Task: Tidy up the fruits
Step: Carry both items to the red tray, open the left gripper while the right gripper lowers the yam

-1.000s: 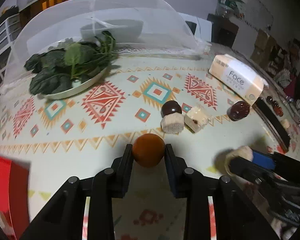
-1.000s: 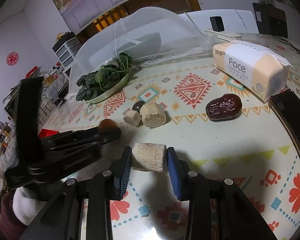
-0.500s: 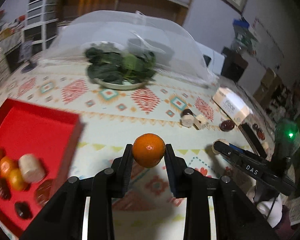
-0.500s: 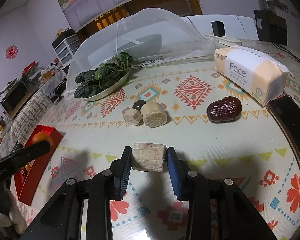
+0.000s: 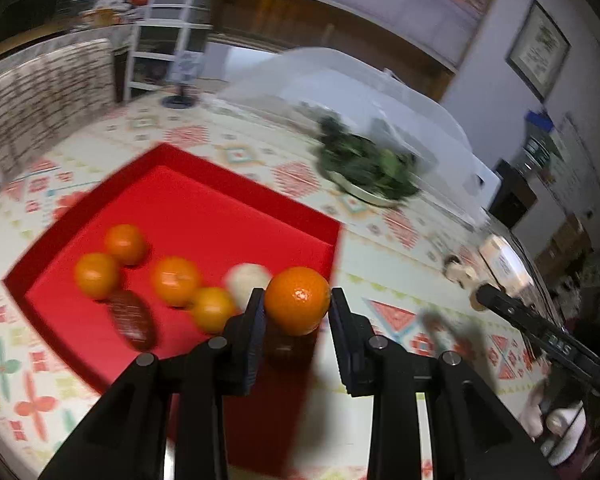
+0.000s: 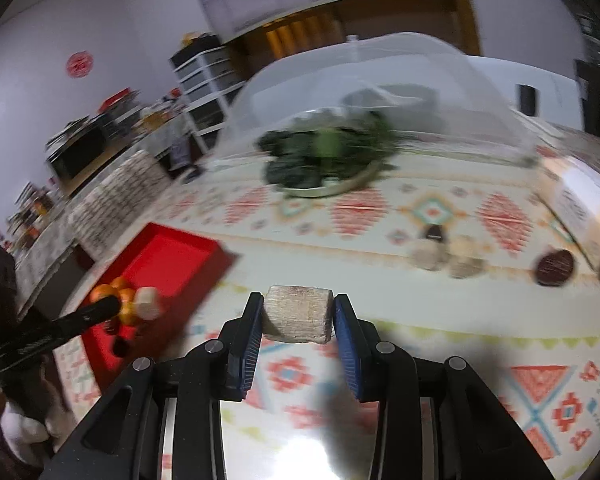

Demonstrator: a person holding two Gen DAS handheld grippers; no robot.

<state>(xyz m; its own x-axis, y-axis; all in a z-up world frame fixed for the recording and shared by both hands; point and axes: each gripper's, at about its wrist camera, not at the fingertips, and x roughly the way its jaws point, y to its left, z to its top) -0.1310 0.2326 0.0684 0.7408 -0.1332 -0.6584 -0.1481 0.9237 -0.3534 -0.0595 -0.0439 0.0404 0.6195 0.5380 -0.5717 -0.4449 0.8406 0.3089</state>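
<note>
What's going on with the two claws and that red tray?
Left claw shut on orange, over red tray edge. Right claw shut on pale chunk. Nothing blocking.

Each black claw (image 5: 297, 304) has blue-padded fingers (image 6: 253, 334) and silver screws.

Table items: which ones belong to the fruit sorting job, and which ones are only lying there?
Belongs to the job:
- orange in left gripper
- pale chunk in right gripper
- red tray
- dark date

Just lying about:
- plate of greens
- mesh cover
- tissue pack
</note>
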